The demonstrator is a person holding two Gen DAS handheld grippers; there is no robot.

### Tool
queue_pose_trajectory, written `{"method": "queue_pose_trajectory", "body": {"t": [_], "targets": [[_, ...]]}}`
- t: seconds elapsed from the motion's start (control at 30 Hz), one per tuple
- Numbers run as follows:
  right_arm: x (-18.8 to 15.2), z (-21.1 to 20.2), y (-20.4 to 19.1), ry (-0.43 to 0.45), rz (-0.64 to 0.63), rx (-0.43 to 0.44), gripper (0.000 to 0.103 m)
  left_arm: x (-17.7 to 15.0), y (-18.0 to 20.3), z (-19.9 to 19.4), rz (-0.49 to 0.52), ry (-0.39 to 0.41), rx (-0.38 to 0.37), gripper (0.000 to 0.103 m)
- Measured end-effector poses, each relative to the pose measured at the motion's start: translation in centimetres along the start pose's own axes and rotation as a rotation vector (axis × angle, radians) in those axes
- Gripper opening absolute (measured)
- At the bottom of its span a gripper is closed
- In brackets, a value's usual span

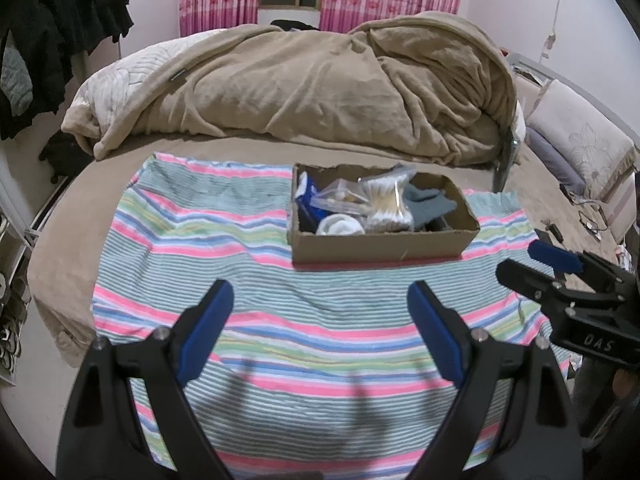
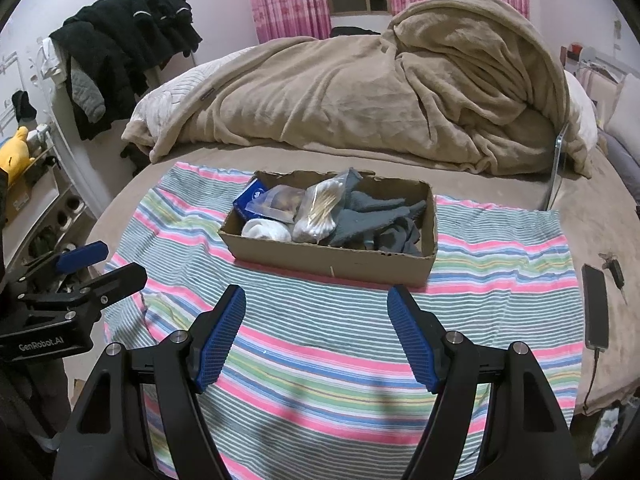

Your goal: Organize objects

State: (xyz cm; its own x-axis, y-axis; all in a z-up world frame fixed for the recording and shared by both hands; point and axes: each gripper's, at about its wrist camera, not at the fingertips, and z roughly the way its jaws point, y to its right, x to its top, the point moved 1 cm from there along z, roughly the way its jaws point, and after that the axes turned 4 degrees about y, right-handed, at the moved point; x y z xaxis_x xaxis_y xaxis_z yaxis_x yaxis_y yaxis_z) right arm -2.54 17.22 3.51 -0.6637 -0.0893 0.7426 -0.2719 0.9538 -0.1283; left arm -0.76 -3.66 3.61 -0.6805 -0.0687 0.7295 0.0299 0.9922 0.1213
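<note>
An open cardboard box (image 1: 380, 246) (image 2: 332, 258) rests on a striped cloth (image 1: 224, 240) (image 2: 500, 256) spread over the bed. Inside lie a bag of cotton swabs (image 1: 386, 200) (image 2: 320, 210), a clear plastic bag (image 1: 340, 198) (image 2: 280, 200), a blue packet (image 1: 306, 196) (image 2: 250, 196), a white roll (image 1: 340, 226) (image 2: 266, 230) and grey socks (image 1: 434, 204) (image 2: 380, 216). My left gripper (image 1: 320, 300) (image 2: 100, 264) hovers open over the cloth, short of the box, nothing between its blue pads. My right gripper (image 2: 316, 300) (image 1: 528, 260) is open too, likewise empty, to the right of the left one.
A rumpled tan blanket (image 1: 320, 88) (image 2: 380, 92) fills the far side of the bed. A phone on a cable (image 2: 596, 312) and keys (image 2: 614, 270) lie on the bed at the cloth's right. Dark clothes (image 2: 128, 40) hang at the left, pillows (image 1: 576, 144) at the right.
</note>
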Motion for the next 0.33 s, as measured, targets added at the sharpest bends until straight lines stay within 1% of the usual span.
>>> {"method": "queue_pose_trajectory", "body": {"t": [0.07,0.33], "targets": [[0.0,0.0,0.0,0.0,0.0,0.0,0.076,-0.1,0.0,0.1,-0.005,-0.003,-0.008,0.09],[0.0,0.5,0.3,-0.002,-0.003,0.006,0.076,0.3,0.2,1.1,-0.008,0.009,0.003,0.09]]}}
